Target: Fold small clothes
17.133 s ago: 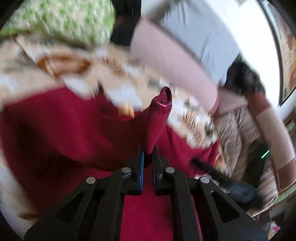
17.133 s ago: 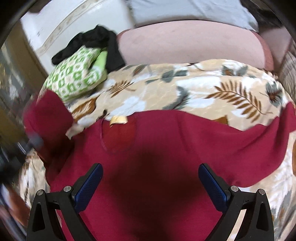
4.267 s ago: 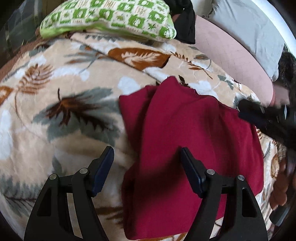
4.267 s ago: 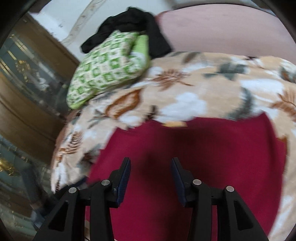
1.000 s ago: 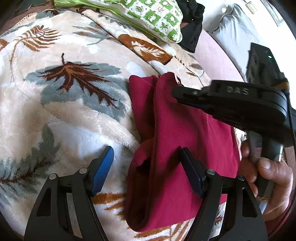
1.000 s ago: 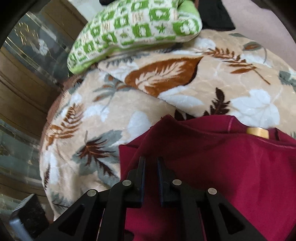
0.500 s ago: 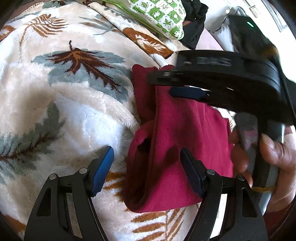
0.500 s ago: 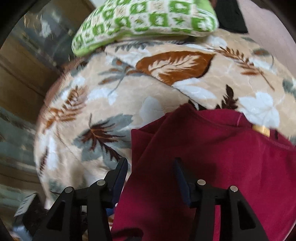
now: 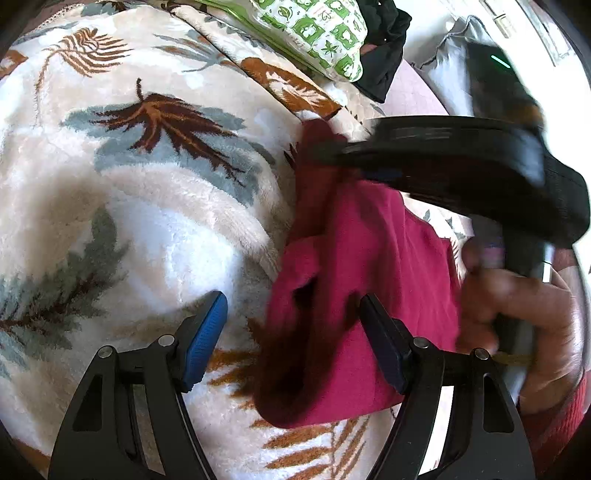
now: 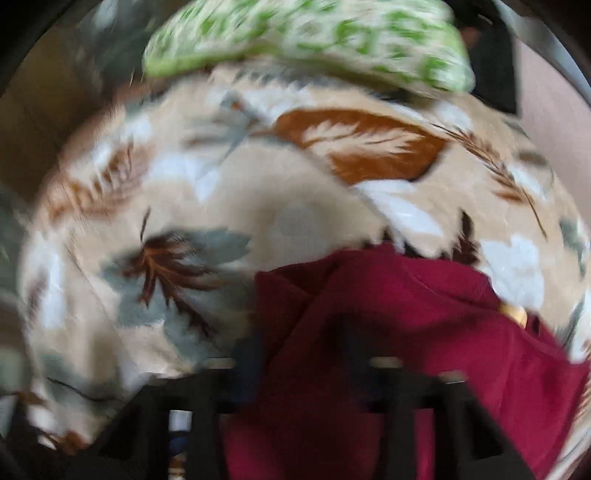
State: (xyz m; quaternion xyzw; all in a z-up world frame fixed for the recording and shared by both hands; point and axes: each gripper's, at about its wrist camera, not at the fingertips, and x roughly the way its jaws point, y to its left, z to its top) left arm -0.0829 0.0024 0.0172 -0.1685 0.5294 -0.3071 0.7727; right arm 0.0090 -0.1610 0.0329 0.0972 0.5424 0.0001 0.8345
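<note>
A dark red garment (image 9: 354, 266) lies folded in a long strip on a leaf-patterned blanket (image 9: 122, 192). My left gripper (image 9: 291, 336) is open, its fingers straddling the garment's near left edge. The right gripper, held in a hand (image 9: 517, 317), reaches across the garment's far end in the left wrist view. In the blurred right wrist view the garment (image 10: 424, 332) fills the lower right, and my right gripper (image 10: 306, 376) hovers over its left edge with the jaws apart.
A green and white patterned pillow (image 9: 317, 29) and black clothing (image 9: 384, 55) lie at the blanket's far end. A pink cushion (image 9: 413, 96) and a grey pillow (image 9: 447, 55) lie beyond. Wooden furniture (image 10: 44, 96) stands to the left.
My right gripper opened from shut and is swinging left over the garment's far end. My left gripper stayed open at the near edge, with the view shifting slightly.
</note>
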